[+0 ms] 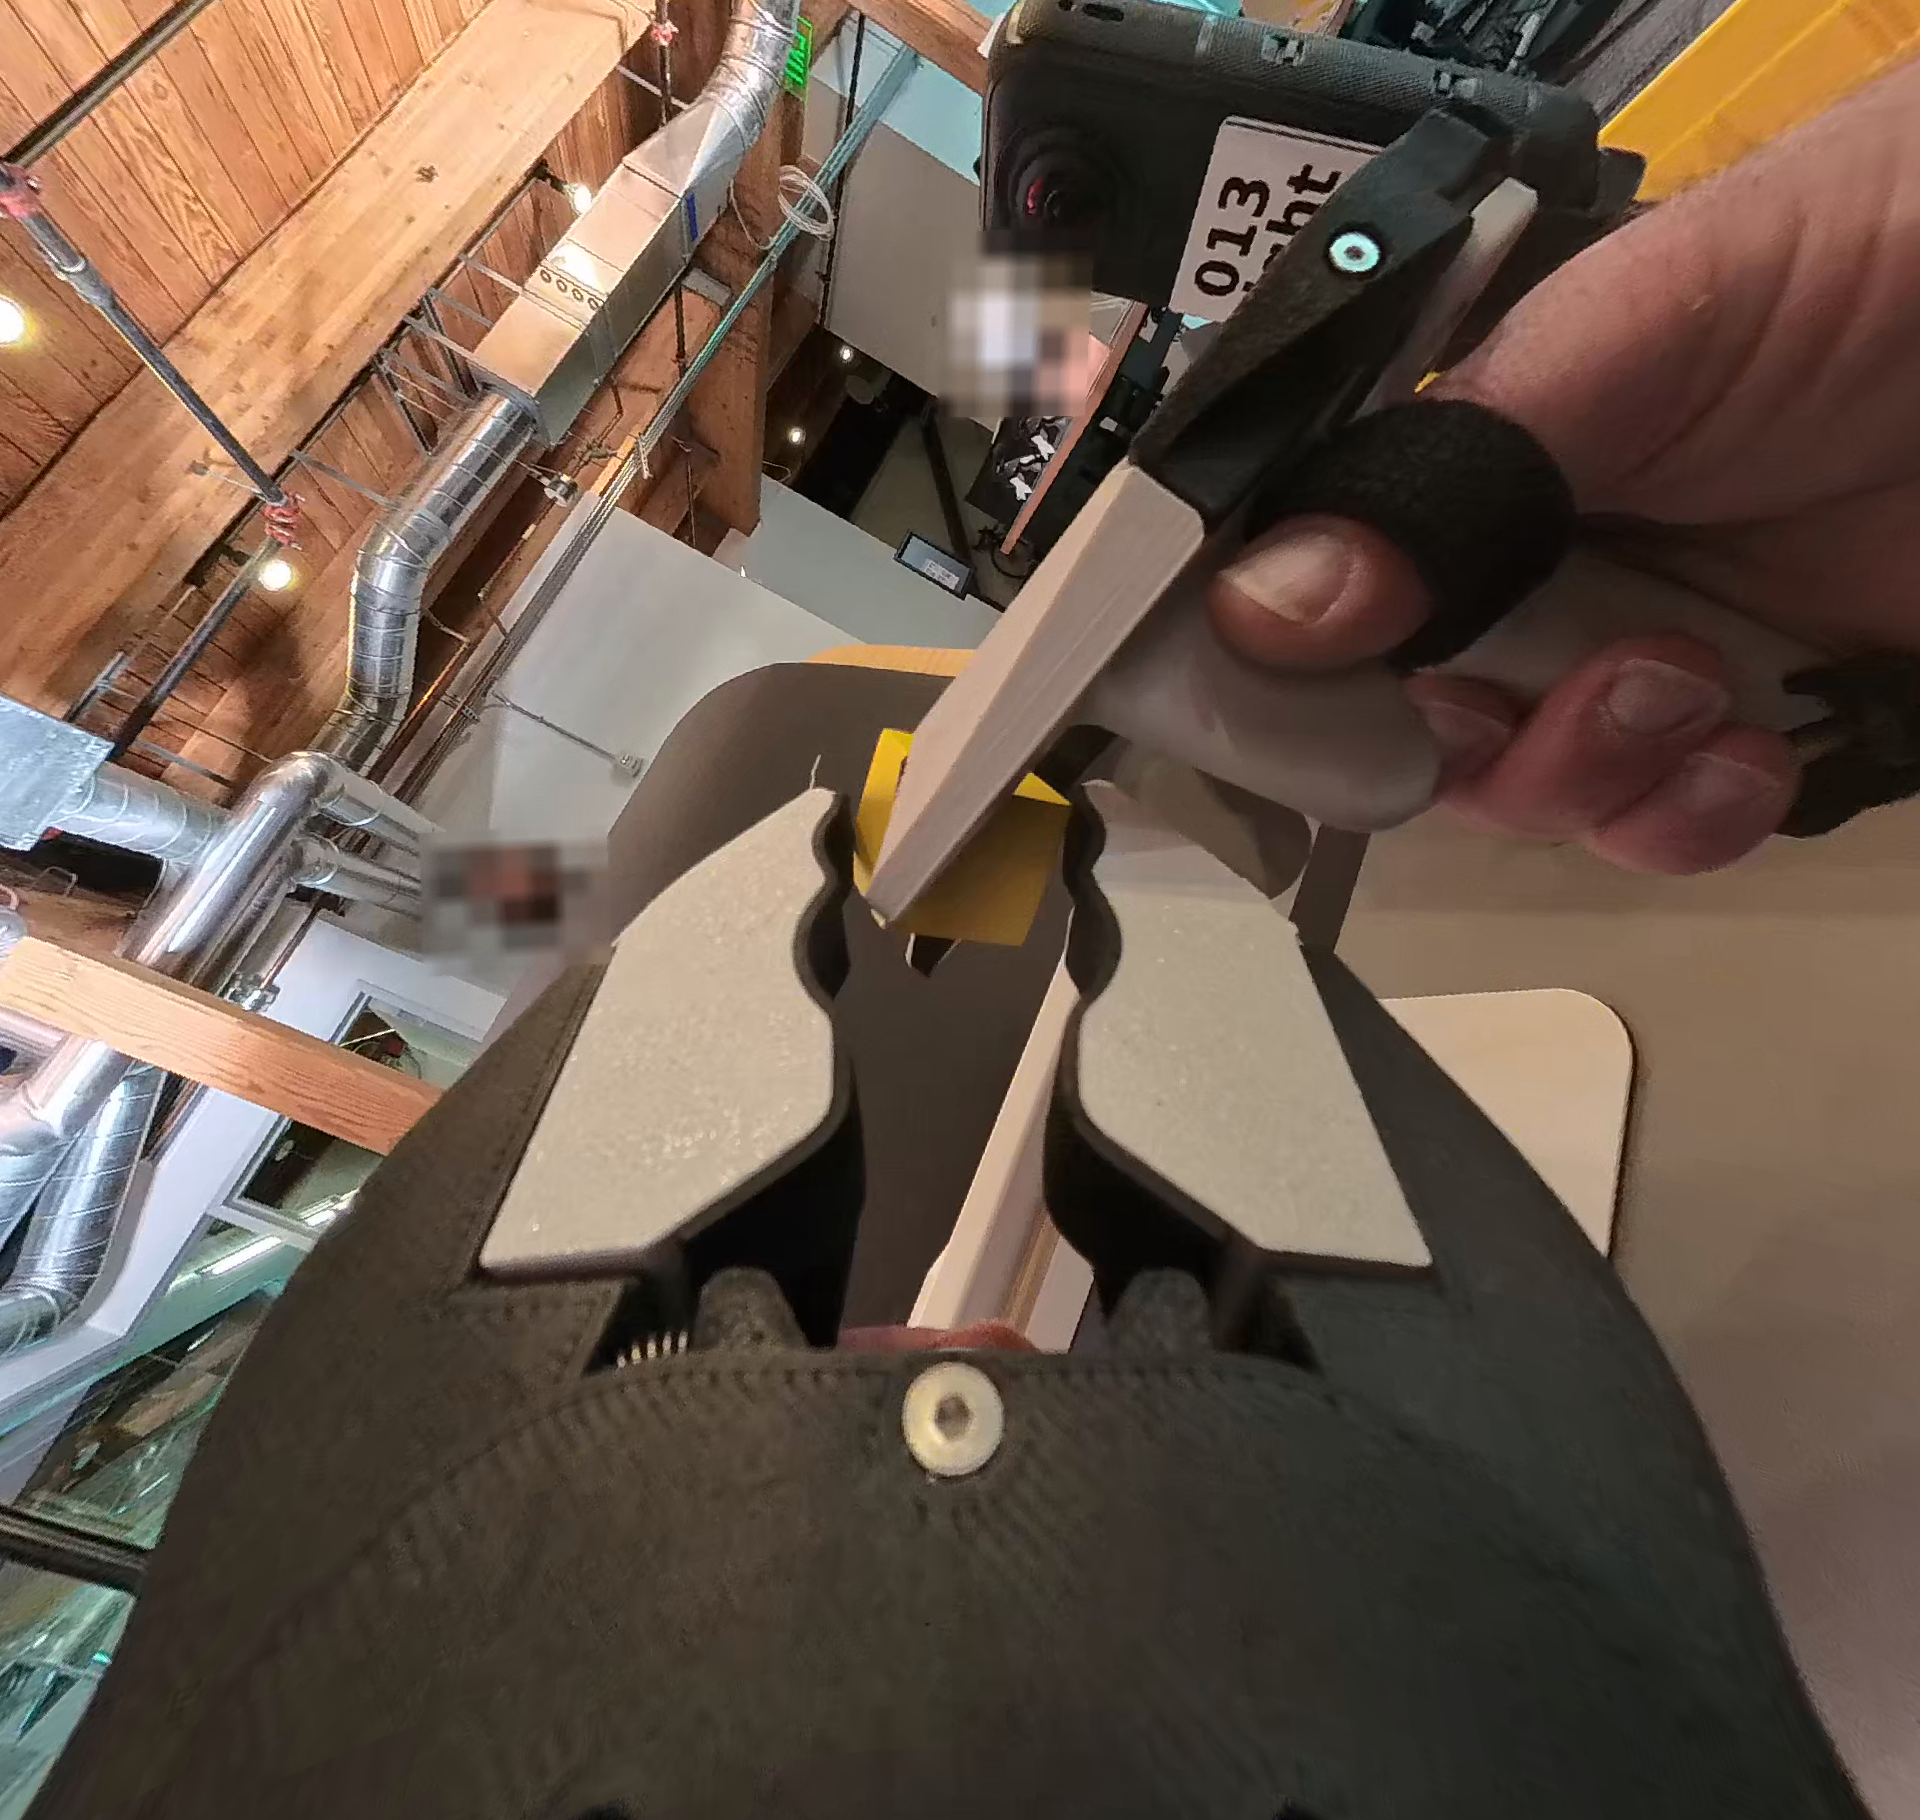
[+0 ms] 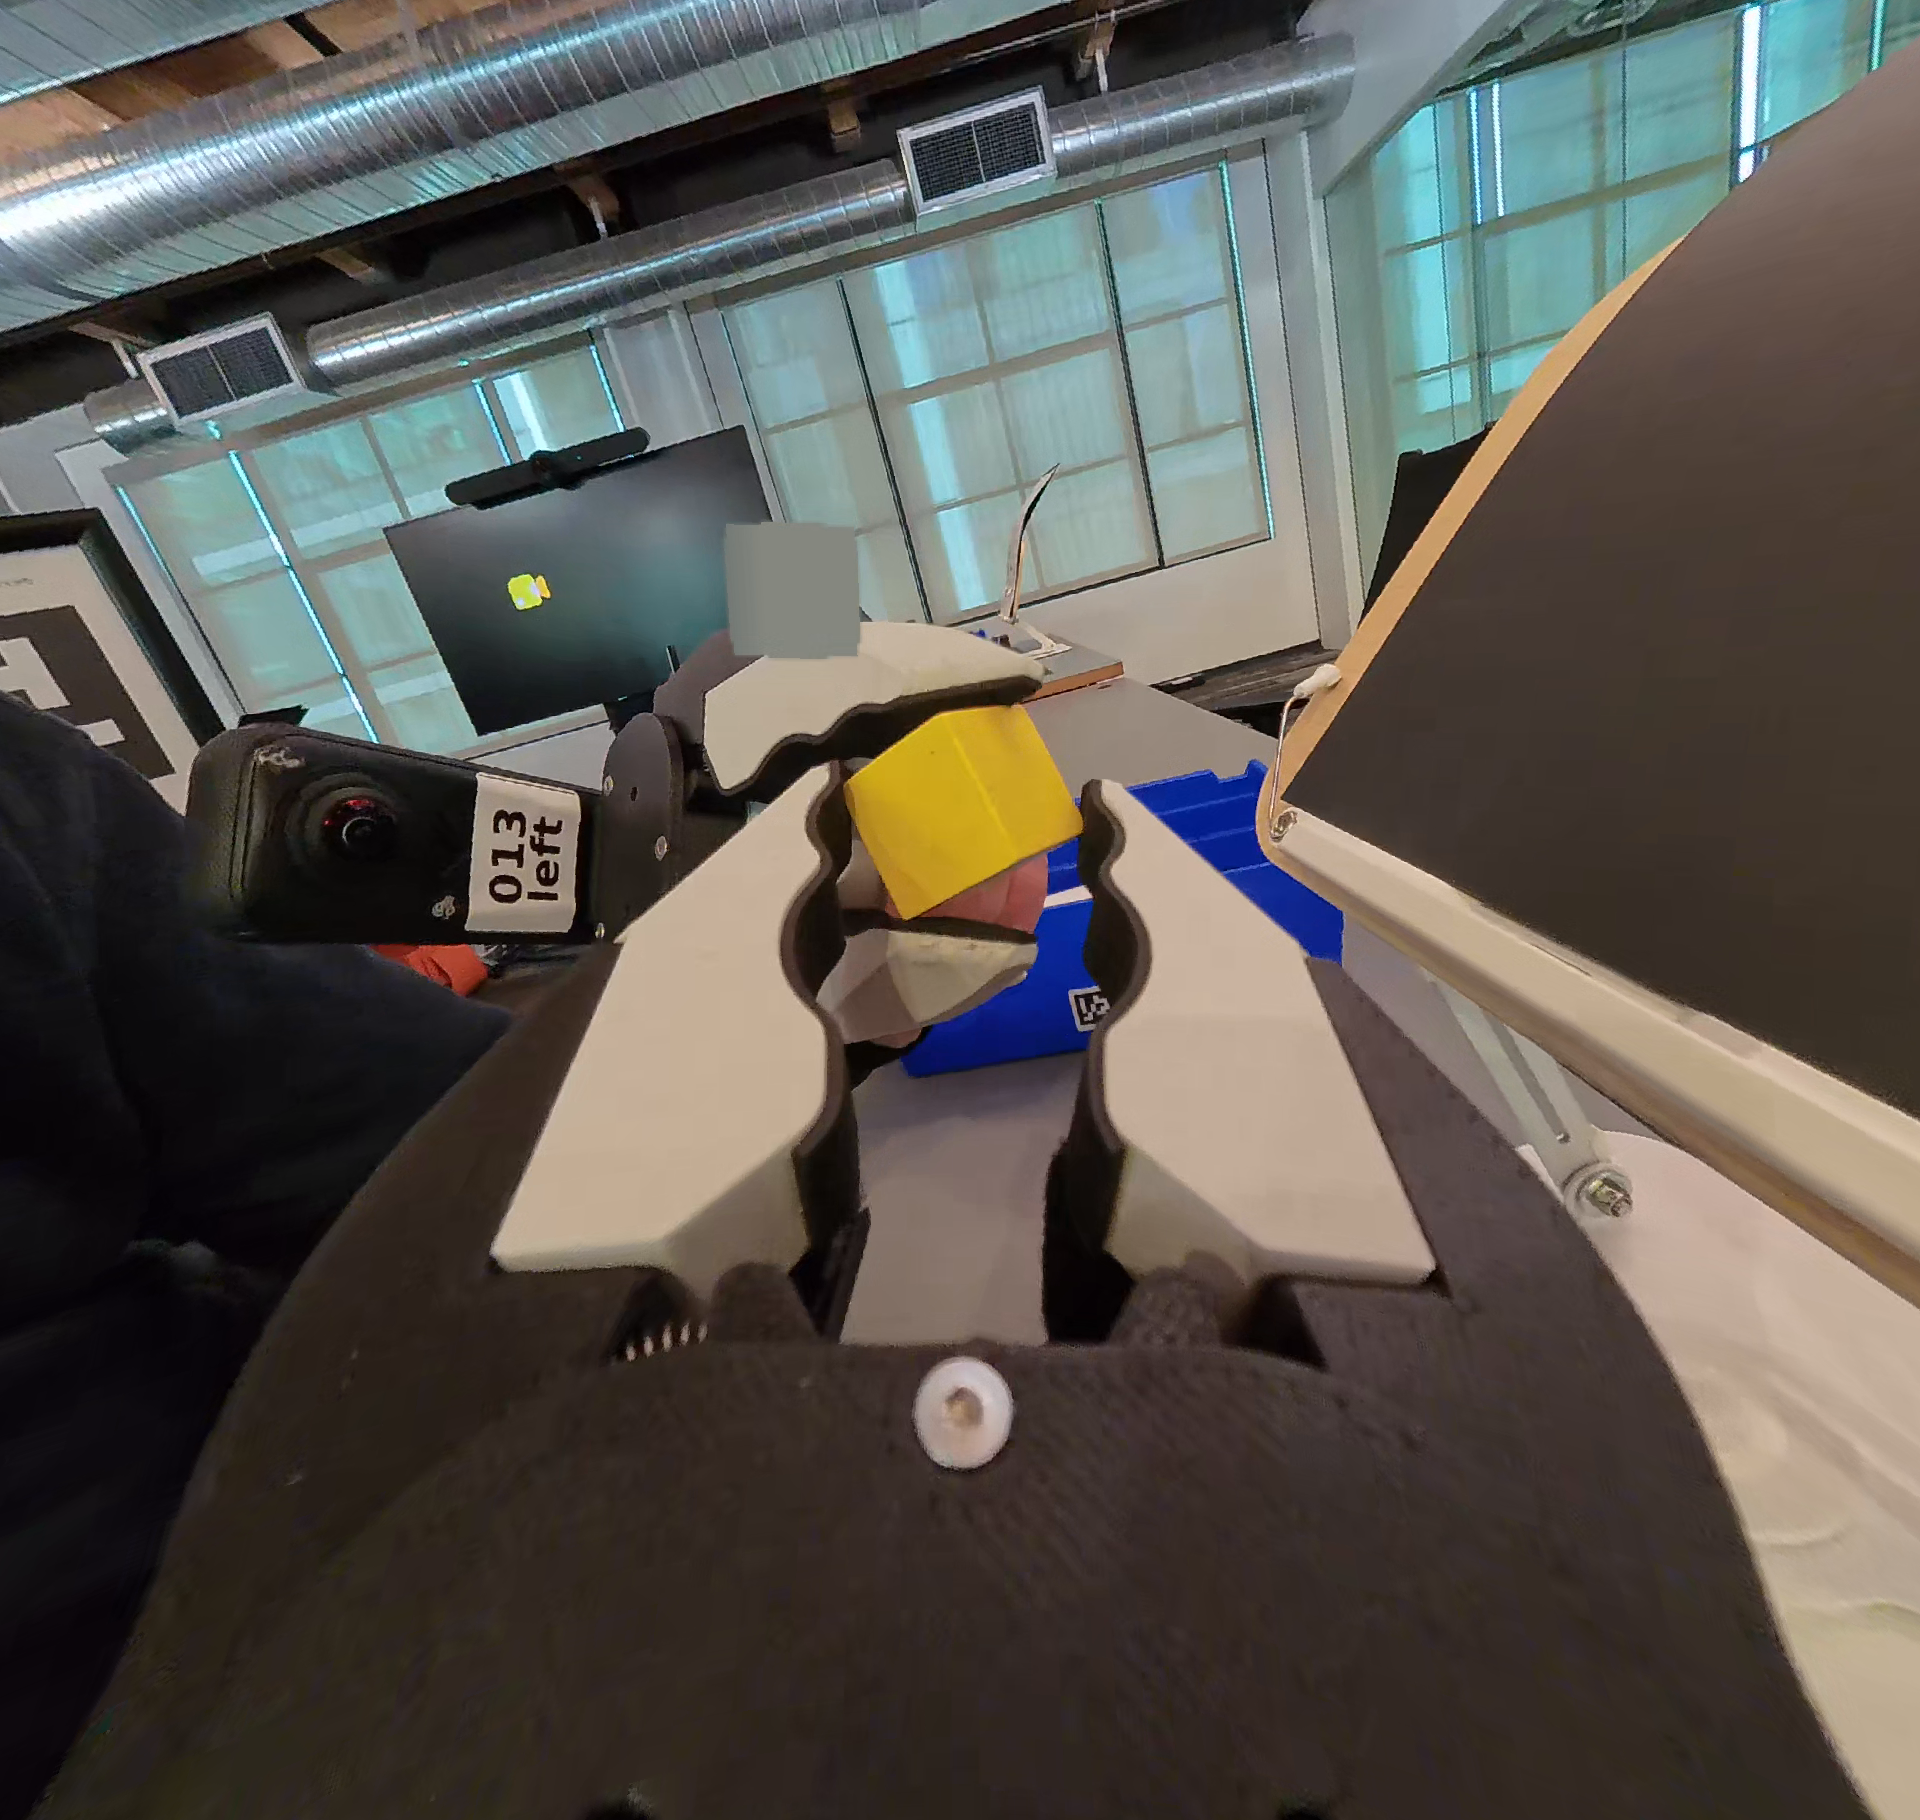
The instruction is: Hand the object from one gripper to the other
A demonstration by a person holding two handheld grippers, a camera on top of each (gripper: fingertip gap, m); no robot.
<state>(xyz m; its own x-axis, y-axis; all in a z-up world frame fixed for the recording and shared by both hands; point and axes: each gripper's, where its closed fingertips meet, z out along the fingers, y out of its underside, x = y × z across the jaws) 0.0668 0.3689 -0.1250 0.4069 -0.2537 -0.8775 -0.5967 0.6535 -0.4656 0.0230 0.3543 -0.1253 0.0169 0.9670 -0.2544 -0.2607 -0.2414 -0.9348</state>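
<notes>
A small yellow hard-plastic block [image 2: 961,804], likely light, rigid and slippery-smooth, sits mid-air clenched at 12 and 6 o'clock by the left gripper [image 1: 956,835], while the right gripper [image 2: 956,814] straddles its free flat faces at 9 and 3 o'clock, the best hold, though whether it presses yet cannot be told

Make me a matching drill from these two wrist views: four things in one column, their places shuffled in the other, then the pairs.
Things:
1. yellow block
2. blue bin
3. dark screen
4. silver ducts

Places:
A. low, just behind the block
B. running overhead
C. gripped in the left tool
D. standing in front of the windows

Pairs: 1-C, 2-A, 3-D, 4-B
</notes>
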